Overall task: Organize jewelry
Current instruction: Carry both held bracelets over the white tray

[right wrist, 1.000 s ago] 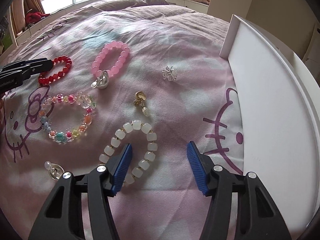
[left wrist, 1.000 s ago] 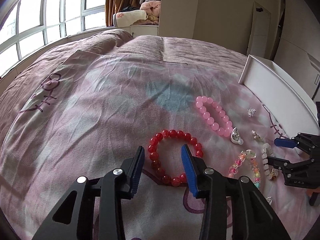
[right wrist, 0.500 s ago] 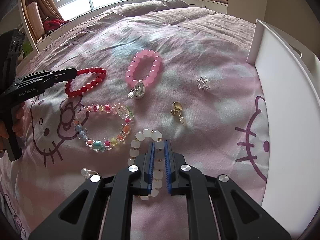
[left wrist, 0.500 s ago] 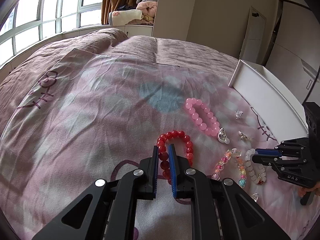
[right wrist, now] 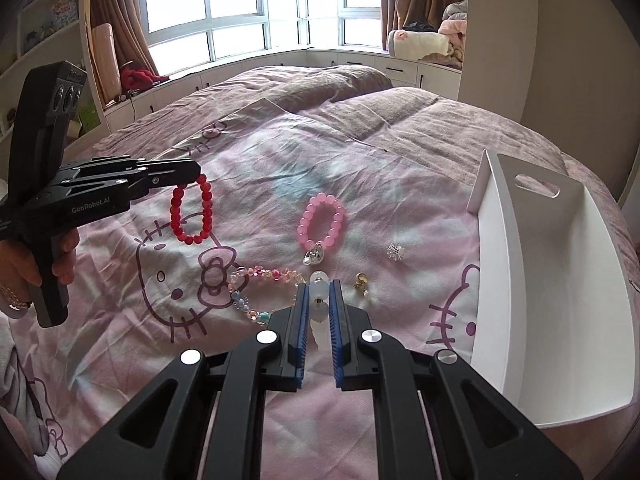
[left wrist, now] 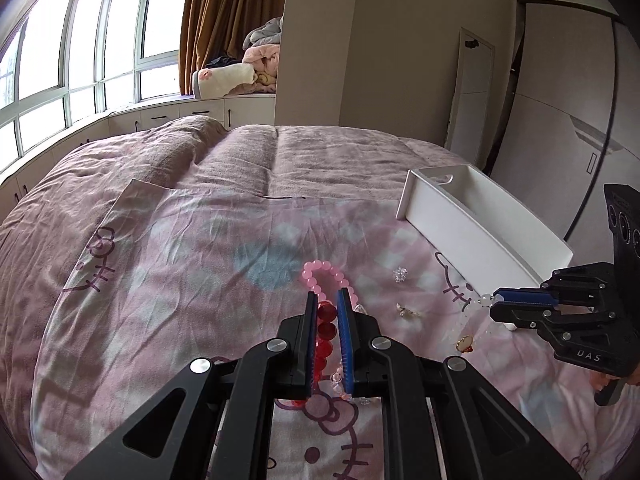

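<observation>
My left gripper (left wrist: 325,300) is shut on the red bead bracelet (left wrist: 325,326), which hangs from it above the bed in the right wrist view (right wrist: 191,210). My right gripper (right wrist: 319,292) is shut on the white bead bracelet (right wrist: 320,300), which dangles from it in the left wrist view (left wrist: 466,320). On the pink sheet lie a pink bead bracelet (right wrist: 321,222) with a silver charm, a multicolour bead bracelet (right wrist: 260,284), a crystal snowflake (right wrist: 395,251) and a gold earring (right wrist: 362,282). A white tray (right wrist: 540,280) stands at the right.
The bed is covered by a pink Hello Kitty sheet (right wrist: 180,280) over a mauve duvet (left wrist: 240,152). The tray's tall wall (left wrist: 460,236) faces the jewelry. Windows and low cabinets run behind the bed.
Both grippers closed on their bracelets and have lifted them off the sheet. The views have risen and pulled back from the bed.
</observation>
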Demonstrator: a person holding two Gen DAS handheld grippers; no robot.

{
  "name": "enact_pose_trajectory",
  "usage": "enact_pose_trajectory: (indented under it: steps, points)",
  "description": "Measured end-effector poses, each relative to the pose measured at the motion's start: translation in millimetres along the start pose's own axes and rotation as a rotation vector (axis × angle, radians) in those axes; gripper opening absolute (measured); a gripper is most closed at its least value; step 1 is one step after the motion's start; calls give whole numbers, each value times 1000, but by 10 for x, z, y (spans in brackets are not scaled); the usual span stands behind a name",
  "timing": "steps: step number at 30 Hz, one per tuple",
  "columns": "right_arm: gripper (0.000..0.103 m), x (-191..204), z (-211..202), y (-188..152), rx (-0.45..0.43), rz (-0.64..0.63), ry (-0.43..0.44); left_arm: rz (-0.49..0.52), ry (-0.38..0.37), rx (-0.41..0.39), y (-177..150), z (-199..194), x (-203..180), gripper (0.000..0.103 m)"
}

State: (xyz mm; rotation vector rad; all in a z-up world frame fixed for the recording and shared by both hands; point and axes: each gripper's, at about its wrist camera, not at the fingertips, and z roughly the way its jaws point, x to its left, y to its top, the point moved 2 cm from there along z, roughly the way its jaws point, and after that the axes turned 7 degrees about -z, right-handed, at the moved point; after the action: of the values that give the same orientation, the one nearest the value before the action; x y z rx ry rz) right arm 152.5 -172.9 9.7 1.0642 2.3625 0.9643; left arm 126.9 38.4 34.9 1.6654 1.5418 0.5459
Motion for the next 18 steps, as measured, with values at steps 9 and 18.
enact_pose_trajectory:
  steps: [9,18]
  points:
    - [11,-382,-895,27,-125,43,-104,55,-93,-67,358,-258,-756,15]
    - [11,-1061,-1399,-26,-192,143,-204,119,-204,-40,765,143,-1678,15]
